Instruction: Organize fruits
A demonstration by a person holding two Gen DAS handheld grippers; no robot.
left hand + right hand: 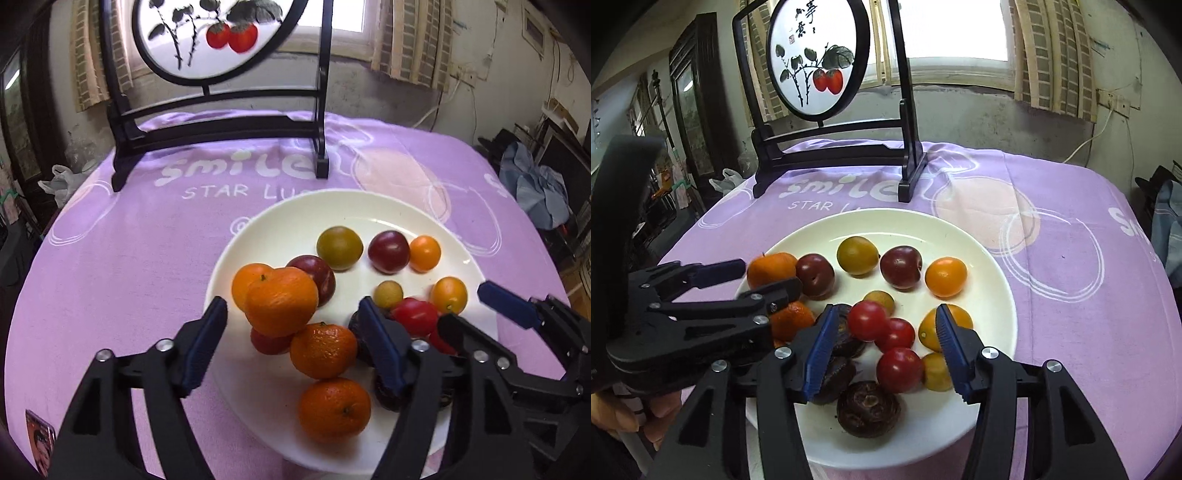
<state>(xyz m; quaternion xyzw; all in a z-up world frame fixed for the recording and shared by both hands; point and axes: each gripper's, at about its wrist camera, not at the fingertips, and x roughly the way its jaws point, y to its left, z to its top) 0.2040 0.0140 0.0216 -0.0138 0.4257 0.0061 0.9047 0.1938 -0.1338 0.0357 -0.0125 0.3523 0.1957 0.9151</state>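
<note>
- Purple cloth (122, 280) printed with "smile" covers the table, and a white plate (280, 229) of fruit sits on it near the front edge.
- Left gripper (291, 306) stands with its jaws wide over the near left of the plate; an orange (280, 301) appears between the fingers, seemingly stacked on the oranges below it, and neither pad presses on it. Its stem end faces up and away.
- Right gripper (886, 328) has its jaws partly apart over the near right of the plate; a red cherry tomato (868, 319) sits between them, free of both pads.
- Just below lie two more red tomatoes (899, 369), three dark brown round fruits (868, 410), and yellow oval tomatoes (936, 371) whose long axis cannot be told.
- Farther back on the plate are two dark red plums (900, 266) with a green-yellow plum (857, 255) between them.
- Beyond the plate stands a black wooden frame (834, 155) holding a round painted panel (812, 59), with a window (956, 33) behind.
</note>
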